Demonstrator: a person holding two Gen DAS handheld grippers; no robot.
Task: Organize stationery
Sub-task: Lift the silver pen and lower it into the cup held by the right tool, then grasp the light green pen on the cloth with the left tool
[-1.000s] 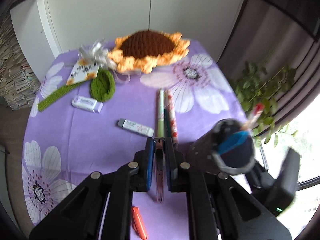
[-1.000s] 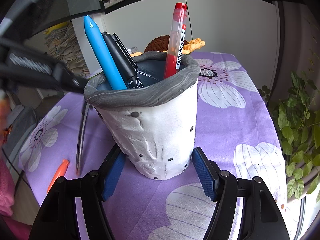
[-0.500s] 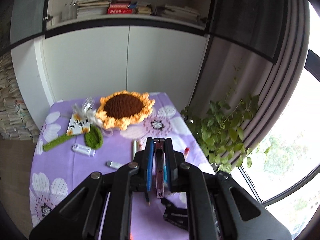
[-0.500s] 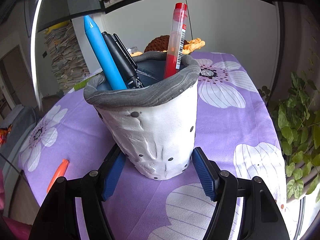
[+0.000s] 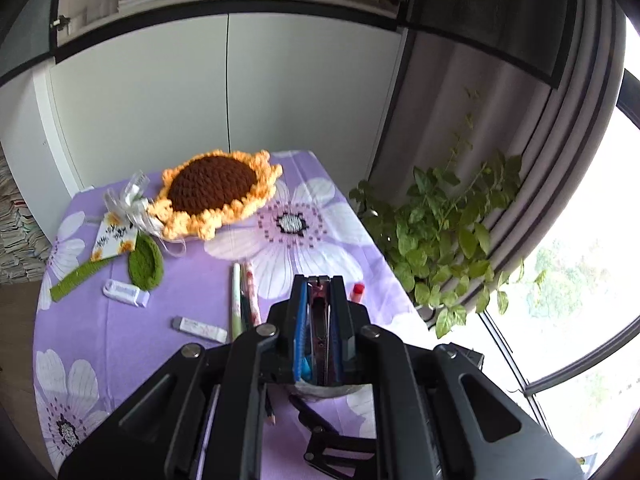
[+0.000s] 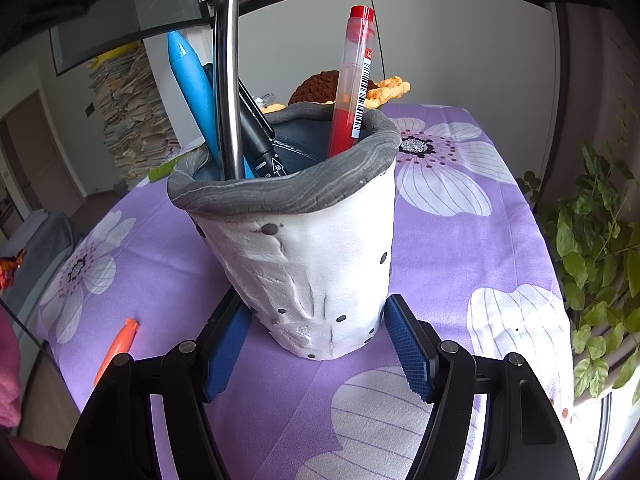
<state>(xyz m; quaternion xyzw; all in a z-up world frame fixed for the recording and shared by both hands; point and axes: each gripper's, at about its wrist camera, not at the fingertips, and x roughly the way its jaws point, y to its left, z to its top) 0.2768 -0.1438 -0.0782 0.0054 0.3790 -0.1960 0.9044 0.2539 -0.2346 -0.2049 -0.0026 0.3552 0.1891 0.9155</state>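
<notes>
Pens (image 5: 243, 296) and erasers (image 5: 125, 293) lie beyond the holder (image 6: 308, 256).

The white speckled pen holder (image 6: 316, 280) looked like rough, hand-shaped clay, matt and creased, with a grey streaked rolled rim. A shiny metallic pen (image 6: 225, 80) gleamed smooth beside a matt blue plastic pen (image 6: 192, 80) and a glossy clear-and-red plastic pen (image 6: 354, 80). The purple flower-printed tablecloth (image 6: 460, 240) was soft matt cloth. The yellow-and-brown crocheted sunflower (image 5: 214, 192) was nubbly yarn. The gripper pads (image 6: 408, 352) were ribbed blue rubber.
</notes>
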